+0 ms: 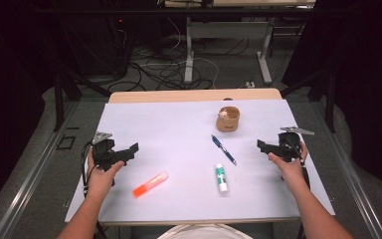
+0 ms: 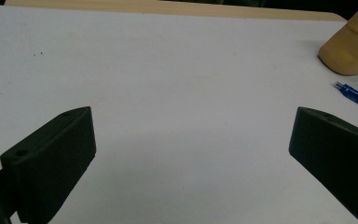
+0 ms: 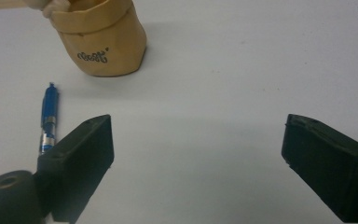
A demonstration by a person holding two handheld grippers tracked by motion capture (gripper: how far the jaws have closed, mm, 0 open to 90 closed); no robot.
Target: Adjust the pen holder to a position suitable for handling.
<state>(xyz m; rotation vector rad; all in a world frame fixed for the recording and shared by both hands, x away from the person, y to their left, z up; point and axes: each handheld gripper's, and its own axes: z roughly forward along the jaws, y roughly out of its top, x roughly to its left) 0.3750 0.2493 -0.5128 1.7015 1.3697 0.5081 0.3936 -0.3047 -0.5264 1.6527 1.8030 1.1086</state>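
Both jaws stand wide apart on the left hand-held gripper (image 1: 129,152) and the right hand-held gripper (image 1: 264,146), holding nothing. Between them on the bench (image 1: 169,124) lie a pen (image 1: 223,149), a glue stick (image 1: 221,178) and an orange marker (image 1: 150,184).

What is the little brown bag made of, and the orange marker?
The bag looks like tan kraft paper or a paper-like fabric: matte, creased, its rim rolled down, with a small dark printed logo. Which of the two is hard to tell. The marker looks like smooth plastic, bright orange with a paler, see-through cap end, though it is small in the high view.
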